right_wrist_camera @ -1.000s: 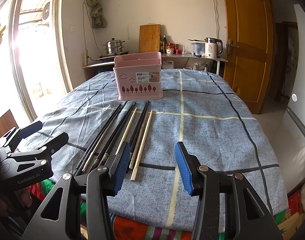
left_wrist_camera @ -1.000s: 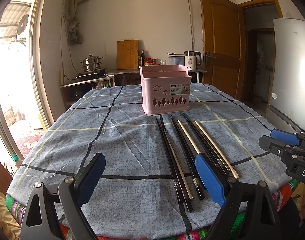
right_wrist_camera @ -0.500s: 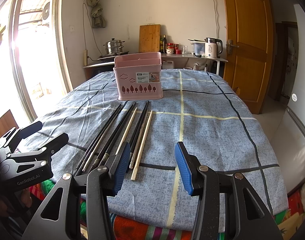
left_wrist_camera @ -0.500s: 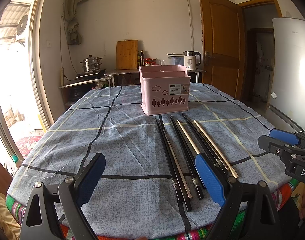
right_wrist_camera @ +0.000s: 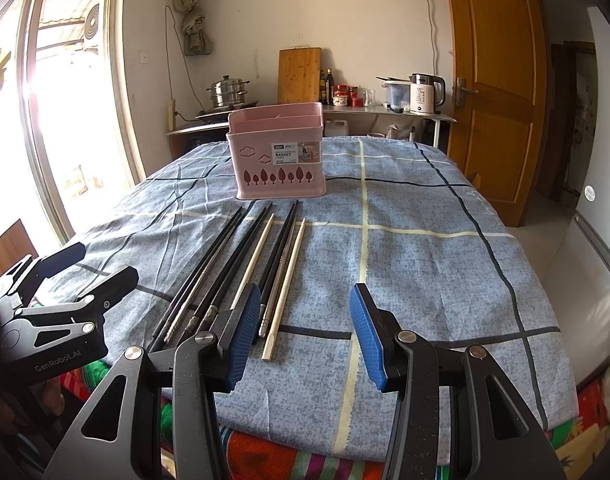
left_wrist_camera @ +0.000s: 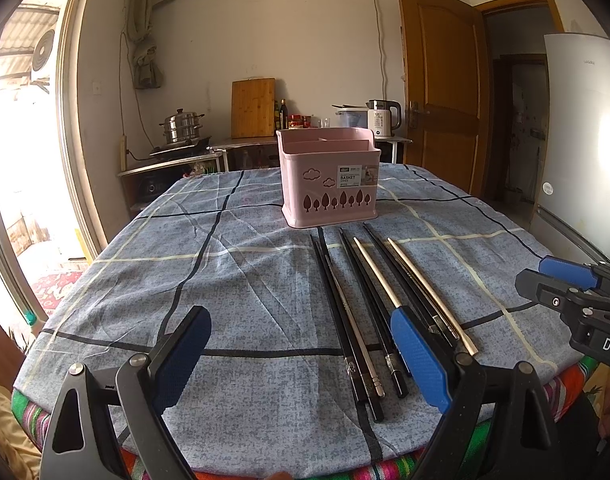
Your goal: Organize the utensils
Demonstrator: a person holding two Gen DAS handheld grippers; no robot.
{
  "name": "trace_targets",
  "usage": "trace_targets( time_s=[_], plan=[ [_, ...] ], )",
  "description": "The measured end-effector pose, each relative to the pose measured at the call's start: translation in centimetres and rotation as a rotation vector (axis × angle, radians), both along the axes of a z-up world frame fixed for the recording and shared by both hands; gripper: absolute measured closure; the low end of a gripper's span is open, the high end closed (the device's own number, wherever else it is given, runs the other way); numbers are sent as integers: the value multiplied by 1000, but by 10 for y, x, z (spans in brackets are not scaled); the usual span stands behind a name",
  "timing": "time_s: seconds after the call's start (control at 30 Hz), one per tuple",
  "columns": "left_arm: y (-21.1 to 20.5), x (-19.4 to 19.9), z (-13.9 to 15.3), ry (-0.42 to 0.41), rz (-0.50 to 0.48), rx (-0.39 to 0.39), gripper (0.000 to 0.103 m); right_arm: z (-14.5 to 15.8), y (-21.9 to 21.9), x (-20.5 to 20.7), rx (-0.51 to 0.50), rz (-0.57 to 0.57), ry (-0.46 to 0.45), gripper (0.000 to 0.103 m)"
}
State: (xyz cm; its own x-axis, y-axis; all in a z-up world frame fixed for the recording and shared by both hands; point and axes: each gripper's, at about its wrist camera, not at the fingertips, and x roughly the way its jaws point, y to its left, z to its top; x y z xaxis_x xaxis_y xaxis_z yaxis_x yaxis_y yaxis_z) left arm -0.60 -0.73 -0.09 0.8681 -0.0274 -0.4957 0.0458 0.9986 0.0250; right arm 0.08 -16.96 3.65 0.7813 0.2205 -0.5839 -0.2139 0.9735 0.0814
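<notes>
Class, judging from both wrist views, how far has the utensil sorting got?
Done: nothing; the pink basket shows no utensils above its rim. In hand: nothing; left gripper and right gripper hover open. Left: every one of the chopsticks lying on the tablecloth.

Showing a pink basket (left_wrist_camera: 329,178) with dark tree cutouts, black and silver chopsticks (left_wrist_camera: 369,304), a blue-grey tablecloth (left_wrist_camera: 245,280) with dark and cream lines.
</notes>
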Motion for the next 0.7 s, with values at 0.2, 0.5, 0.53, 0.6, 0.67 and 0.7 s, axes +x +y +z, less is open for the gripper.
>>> trace_targets(
  time_s=[0.2, 0.5, 0.53, 0.6, 0.67, 0.7],
  plan=[
    [0, 0, -2, 3, -4, 1, 11, -3, 1, 0, 1, 1, 4, 55],
    [0, 1, -2, 5, -7, 2, 11, -3, 1, 1, 1, 2, 6, 55],
    [0, 1, -2, 4, -7, 3, 11, -3, 1, 1, 1, 1, 7, 55],
    [0, 2, -2, 4, -7, 6, 11, -3, 1, 1, 2, 2, 7, 55],
    [1, 3, -2, 6, -15, 0, 11, -5, 2, 3, 4, 2, 10, 55],
    [1, 5, -1, 8, -20, -4, 11, -6, 2, 5, 4, 3, 13, 55]
  ],
)
